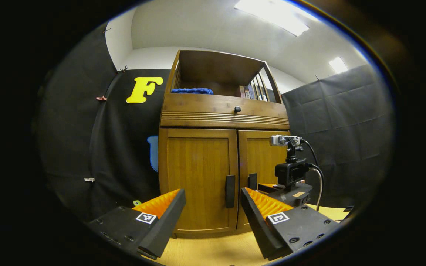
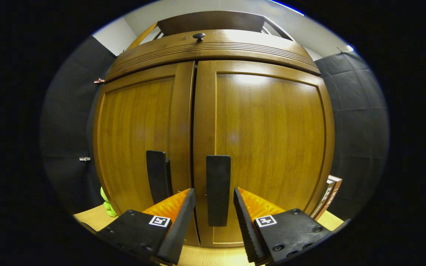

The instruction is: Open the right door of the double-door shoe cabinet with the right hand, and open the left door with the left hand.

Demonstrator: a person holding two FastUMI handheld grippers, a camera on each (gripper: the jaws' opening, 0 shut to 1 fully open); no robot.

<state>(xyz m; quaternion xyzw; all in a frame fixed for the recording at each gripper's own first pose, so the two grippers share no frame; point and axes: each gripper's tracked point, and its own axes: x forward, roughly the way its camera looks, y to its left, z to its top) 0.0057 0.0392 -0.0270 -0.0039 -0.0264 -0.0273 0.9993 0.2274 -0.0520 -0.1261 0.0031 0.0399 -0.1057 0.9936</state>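
The wooden shoe cabinet [image 1: 198,162] stands ahead with both doors shut. In the left gripper view my left gripper [image 1: 213,201] is open, a short way off and aimed at the left door's black handle [image 1: 230,191]. The right door's handle [image 1: 252,181] is beside it, with the right gripper's camera mount [image 1: 290,173] just to its right. In the right gripper view my right gripper [image 2: 214,197] is open, its orange fingers [image 2: 252,207] on either side of the right door's handle [image 2: 218,190] without pressing it. The left door's handle [image 2: 157,181] lies to the left.
Above the doors is a drawer with a black knob [image 1: 237,109]. An open shelf holds a blue cloth [image 1: 192,91] and books [image 1: 252,91]. More books [image 2: 327,199] lean at the cabinet's right side, and something green [image 2: 107,207] lies at its left foot. The cabinet stands on a light wooden surface [image 1: 213,251].
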